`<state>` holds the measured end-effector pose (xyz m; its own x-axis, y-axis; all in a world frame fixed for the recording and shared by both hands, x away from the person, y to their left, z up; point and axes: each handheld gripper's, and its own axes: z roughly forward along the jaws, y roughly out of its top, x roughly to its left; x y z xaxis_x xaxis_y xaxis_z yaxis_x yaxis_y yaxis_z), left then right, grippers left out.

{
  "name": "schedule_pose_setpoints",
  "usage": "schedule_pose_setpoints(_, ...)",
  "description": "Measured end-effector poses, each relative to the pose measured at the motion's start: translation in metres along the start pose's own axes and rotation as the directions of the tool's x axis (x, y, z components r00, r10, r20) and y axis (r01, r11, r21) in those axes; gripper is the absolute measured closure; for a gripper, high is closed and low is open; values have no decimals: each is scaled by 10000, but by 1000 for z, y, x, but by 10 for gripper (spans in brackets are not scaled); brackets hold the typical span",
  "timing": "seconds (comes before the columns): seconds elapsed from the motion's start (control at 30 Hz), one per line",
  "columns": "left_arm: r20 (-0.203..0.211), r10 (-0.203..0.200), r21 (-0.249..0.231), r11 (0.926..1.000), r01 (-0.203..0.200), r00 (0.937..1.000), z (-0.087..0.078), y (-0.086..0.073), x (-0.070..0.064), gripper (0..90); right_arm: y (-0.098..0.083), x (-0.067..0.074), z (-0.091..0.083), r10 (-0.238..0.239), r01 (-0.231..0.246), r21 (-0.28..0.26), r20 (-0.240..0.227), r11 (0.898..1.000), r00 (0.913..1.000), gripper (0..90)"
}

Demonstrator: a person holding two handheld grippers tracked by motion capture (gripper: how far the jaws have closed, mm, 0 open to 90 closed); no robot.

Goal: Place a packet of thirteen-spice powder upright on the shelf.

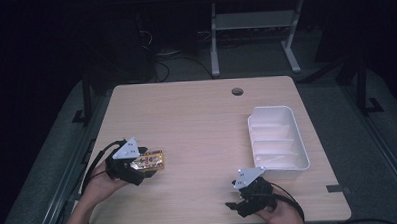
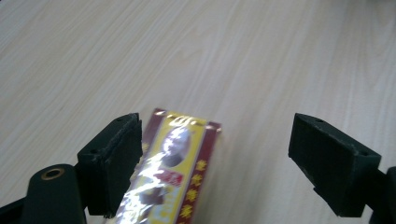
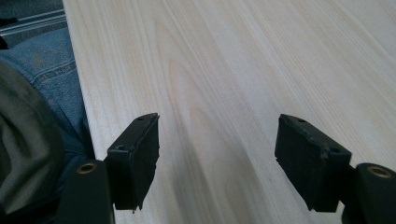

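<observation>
A glossy yellow-and-maroon foil packet [image 2: 175,172] lies on the pale wooden table [image 1: 196,117] at about eight o'clock, between the spread jaws of the left gripper [image 2: 215,163], against one pad, ungrasped. At five o'clock the right gripper [image 3: 217,158] is released, empty. A white ribbed plastic tray [image 1: 277,138] sits at three o'clock.

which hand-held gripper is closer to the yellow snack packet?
Left. The left hand-held gripper is right at the snack packet, which lies between its open jaws beside one pad. The right hand-held gripper sits apart near the table's front edge, by the white tray.
</observation>
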<state>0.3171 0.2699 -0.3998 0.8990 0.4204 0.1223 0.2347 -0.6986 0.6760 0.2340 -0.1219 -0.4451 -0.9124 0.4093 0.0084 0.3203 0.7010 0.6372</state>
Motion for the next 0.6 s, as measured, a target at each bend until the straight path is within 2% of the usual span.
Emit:
schedule_pose_setpoints(0.1,-16,-56,50,10000,56,10000,-1,0,7,167,0,0,0,-1,1,2,-15,10000,10000,298)
schedule_pose_setpoints(0.13,58,-217,192,9996,216,9997,0,-1,14,167,0,0,0,-18,18,7,-25,10000,10000,298)
schedule_pose_setpoints(0.27,177,-185,525,9985,175,9997,3,-3,26,169,0,0,0,8,-8,23,-41,10000,10000,298)
schedule_pose_setpoints(0.4,313,-209,1163,9931,171,9993,11,-7,34,169,0,0,0,-26,26,26,-56,10000,10000,298)
schedule_pose_setpoints(0.47,317,-245,1290,9914,202,9992,13,-8,34,169,0,-1,0,-28,29,33,-64,10000,10000,298)
schedule_pose_setpoints(0.6,549,-472,1907,9810,359,9974,25,-15,41,169,0,-1,0,-30,30,60,-88,10000,10000,298)
